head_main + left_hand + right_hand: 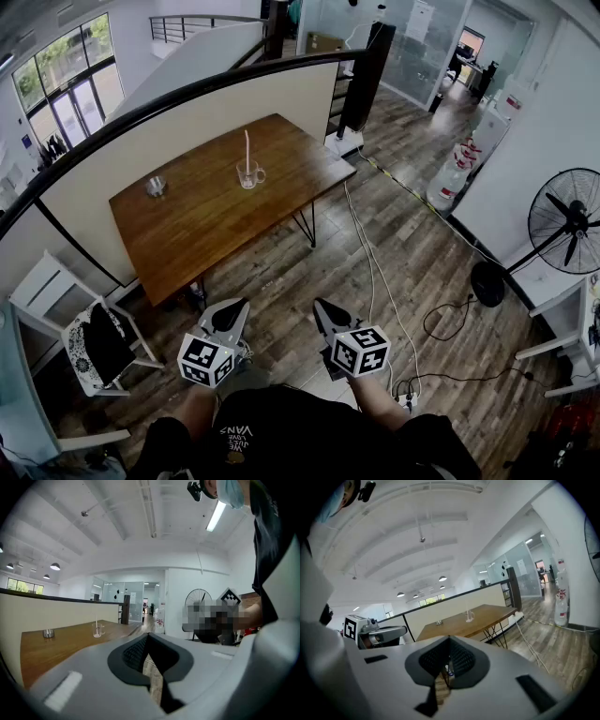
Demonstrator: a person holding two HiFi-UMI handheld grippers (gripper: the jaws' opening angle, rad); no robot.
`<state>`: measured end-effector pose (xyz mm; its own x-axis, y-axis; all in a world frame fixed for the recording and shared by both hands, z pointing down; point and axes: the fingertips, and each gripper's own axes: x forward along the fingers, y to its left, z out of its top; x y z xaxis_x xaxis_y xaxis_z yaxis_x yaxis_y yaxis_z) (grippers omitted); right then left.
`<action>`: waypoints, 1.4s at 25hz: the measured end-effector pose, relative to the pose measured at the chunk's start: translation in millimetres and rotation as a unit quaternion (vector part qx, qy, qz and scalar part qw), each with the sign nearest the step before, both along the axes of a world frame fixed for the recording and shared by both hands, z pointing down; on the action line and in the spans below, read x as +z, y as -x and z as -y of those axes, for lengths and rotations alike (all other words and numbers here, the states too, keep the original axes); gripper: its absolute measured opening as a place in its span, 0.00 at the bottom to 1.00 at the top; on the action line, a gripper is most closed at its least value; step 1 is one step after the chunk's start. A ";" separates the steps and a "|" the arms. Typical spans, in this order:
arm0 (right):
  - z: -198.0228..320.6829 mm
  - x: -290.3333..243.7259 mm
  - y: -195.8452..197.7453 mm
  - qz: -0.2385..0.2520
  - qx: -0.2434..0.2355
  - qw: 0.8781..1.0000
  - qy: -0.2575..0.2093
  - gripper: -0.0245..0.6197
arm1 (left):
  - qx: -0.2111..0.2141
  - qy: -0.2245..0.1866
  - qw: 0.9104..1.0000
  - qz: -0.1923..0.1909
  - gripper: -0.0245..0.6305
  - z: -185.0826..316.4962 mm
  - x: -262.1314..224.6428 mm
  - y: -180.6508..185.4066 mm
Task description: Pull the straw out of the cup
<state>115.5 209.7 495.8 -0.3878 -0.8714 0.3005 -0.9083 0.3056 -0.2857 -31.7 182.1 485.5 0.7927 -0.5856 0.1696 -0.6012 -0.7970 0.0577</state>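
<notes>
Nearest you in the head view are your left tongs [234, 314] and right tongs [322, 314], held low in front of you. Both are closed with nothing in them. The clear glass handled cup [249, 175] stands well beyond them on the brown wooden counter [206, 234]. The thin white straw [247, 145] stands upright in it, and a small round metal dish [156, 186] sits well apart to its left. White cables [373, 262] trail over the plank floor beside the counter's right end. If you walk up with your eyes on the cup, you could catch a foot in them.

In the left gripper view the jaws meet tip to tip, empty, with the cup [98, 630] far off. If you arrive with them closed, you will likely knock the straw or the cup instead of taking it.

In the right gripper view the jaws are likewise together on nothing, and the cup [469, 616] is small in the distance. The glass looks light. I judge that pulling the straw at a slant, or with nothing steadying the cup, may drag or tip it.
</notes>
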 end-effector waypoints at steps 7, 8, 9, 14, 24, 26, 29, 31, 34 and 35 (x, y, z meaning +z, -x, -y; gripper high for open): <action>11.2 0.1 0.0 -0.001 -0.003 1.000 -0.005 0.06 | 0.000 0.002 1.000 0.001 0.05 7.1 5.1 -4.4; 12.5 1.0 -0.3 -0.001 -0.004 1.000 -0.004 0.06 | -0.001 0.003 1.000 0.000 0.05 7.7 6.1 -4.7; 13.8 1.9 -0.6 0.000 -0.004 1.000 -0.004 0.06 | -0.003 0.003 1.000 -0.001 0.06 8.5 7.0 -4.8; 29.8 2.7 2.5 0.019 0.001 1.000 -0.004 0.06 | -0.015 0.006 1.000 -0.015 0.06 22.5 8.0 0.1; 102.6 10.9 12.1 0.038 -0.009 0.999 0.007 0.29 | -0.004 0.037 0.999 -0.030 0.29 95.6 23.7 -6.1; 122.9 10.2 11.6 0.040 -0.007 0.999 0.012 0.29 | -0.004 0.040 0.999 -0.030 0.29 117.7 23.1 -5.3; 157.6 7.2 10.5 0.038 0.003 0.999 0.014 0.29 | 0.000 0.039 0.999 -0.031 0.29 154.9 20.2 -3.9; 181.2 4.2 10.7 0.037 0.009 0.999 0.013 0.29 | 0.003 0.040 0.999 -0.032 0.29 179.9 18.5 -2.6; 215.3 1.5 13.4 0.034 0.016 0.999 0.011 0.29 | 0.009 0.041 0.999 -0.032 0.29 213.3 17.9 0.1; 227.0 1.4 14.9 0.034 0.018 0.999 0.011 0.29 | 0.012 0.041 0.999 -0.031 0.29 224.6 18.2 1.2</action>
